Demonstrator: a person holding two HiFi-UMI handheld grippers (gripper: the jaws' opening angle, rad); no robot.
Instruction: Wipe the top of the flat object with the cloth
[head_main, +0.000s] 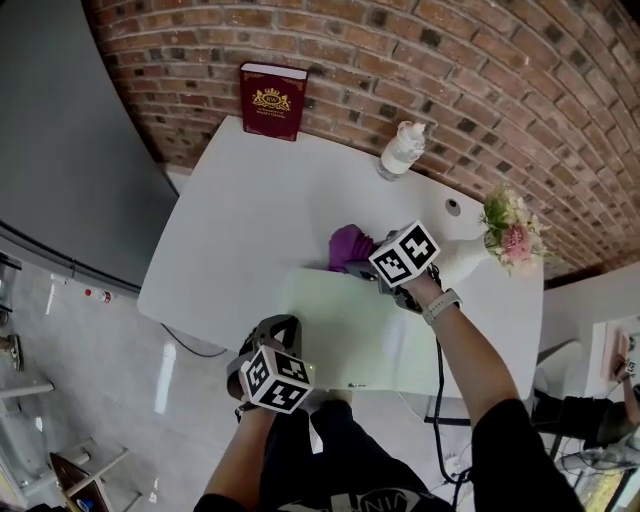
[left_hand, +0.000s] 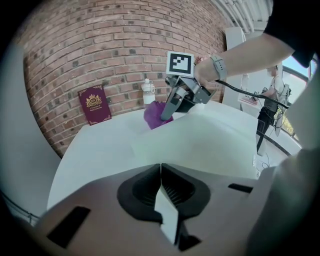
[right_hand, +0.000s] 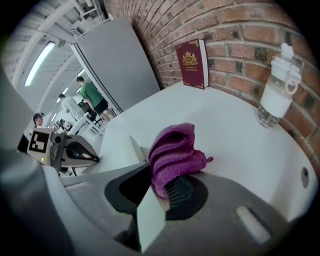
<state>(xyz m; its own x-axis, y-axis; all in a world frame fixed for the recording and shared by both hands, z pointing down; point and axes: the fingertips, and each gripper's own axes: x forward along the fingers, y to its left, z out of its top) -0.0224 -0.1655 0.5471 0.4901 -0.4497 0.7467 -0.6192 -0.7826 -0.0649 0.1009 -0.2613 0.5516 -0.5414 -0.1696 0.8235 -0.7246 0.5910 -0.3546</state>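
Head view: we see the right gripper (head_main: 366, 268) clamped on the purple cloth (head_main: 347, 246) at the pale sheet's (head_main: 350, 330) far edge, left gripper (head_main: 274, 324) at its near edge | Left gripper view: jaws closed together, cloth well ahead | Right gripper view: cloth bunched between the jaws.

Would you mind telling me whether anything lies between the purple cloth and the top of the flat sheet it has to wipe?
Nothing visible does. The top of the sheet is bare; the cloth, held in the right tongs, is at its far edge, and the left tongs sit shut at its near edge.
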